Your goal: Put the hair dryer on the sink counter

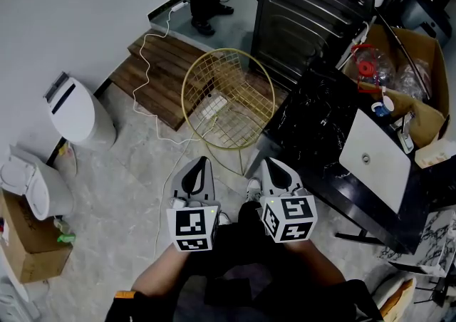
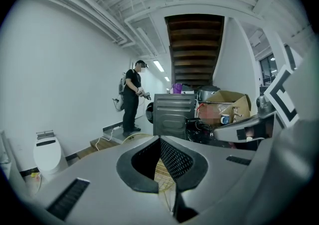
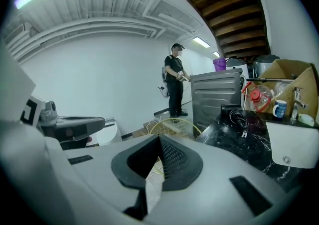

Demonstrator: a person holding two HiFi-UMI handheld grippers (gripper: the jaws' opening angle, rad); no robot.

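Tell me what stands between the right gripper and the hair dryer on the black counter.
Nothing visible: from the right gripper, the hair dryer lies in open view on the counter; the wire basket sits aside.

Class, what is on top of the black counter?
A white sink and a corded black dryer show on the counter. The box hides its edge beyond the sink.

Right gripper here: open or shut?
Shut. In its own view the right gripper shows its jaw tips meeting, with nothing held between them.
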